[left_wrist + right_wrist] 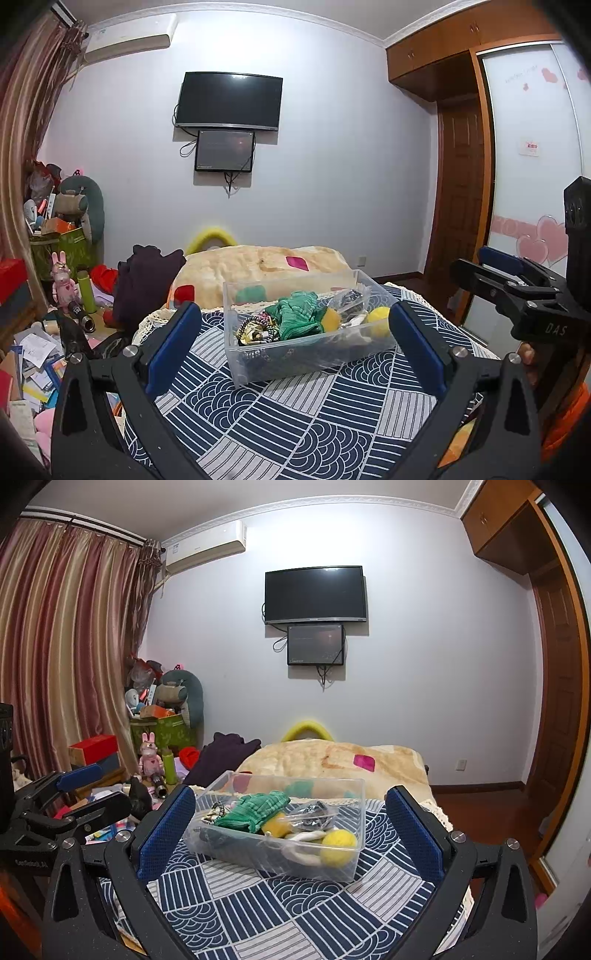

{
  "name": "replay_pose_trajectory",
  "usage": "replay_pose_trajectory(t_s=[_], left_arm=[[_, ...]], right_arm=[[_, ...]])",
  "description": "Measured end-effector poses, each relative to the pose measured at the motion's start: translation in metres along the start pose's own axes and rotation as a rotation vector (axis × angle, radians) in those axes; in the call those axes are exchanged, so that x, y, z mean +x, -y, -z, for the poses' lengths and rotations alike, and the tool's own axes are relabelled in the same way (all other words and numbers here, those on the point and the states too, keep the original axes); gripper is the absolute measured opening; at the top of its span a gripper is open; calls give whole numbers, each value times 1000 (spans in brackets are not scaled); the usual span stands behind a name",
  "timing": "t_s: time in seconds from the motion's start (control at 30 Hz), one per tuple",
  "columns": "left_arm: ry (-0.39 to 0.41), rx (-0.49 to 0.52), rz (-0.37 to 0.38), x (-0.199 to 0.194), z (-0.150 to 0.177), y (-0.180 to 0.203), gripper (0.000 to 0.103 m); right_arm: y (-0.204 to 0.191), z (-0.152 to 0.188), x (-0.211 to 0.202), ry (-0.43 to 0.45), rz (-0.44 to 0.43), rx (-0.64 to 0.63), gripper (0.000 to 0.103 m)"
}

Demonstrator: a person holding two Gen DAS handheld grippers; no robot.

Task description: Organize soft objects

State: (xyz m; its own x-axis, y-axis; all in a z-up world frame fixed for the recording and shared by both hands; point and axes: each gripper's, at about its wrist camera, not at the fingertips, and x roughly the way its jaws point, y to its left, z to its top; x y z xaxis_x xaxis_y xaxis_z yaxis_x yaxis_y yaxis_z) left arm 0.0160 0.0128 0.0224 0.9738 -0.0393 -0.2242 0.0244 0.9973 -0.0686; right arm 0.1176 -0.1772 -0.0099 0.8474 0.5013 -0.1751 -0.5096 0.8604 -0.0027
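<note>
Clear plastic bin [306,354] at frame centre, resting on a navy-and-white patterned cloth [295,424]. It holds a green knitted piece [299,319], two yellow balls [338,847] and tangled cords. Left gripper [293,347] and right gripper [290,830] both stand released, blue pads spread wide on either side of the bin, touching nothing. A television [316,594] hangs at upper centre.

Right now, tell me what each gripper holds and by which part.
Nothing. The left gripper and right gripper are open, short of the clear bin.
</note>
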Motion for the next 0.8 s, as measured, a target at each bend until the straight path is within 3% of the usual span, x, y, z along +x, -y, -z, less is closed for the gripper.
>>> replay_pose_trajectory(t_s=[0.8], left_arm=[[2,7,6,-1,1,2,103]], right_arm=[[-2,2,-3,-4,-5,9,103]])
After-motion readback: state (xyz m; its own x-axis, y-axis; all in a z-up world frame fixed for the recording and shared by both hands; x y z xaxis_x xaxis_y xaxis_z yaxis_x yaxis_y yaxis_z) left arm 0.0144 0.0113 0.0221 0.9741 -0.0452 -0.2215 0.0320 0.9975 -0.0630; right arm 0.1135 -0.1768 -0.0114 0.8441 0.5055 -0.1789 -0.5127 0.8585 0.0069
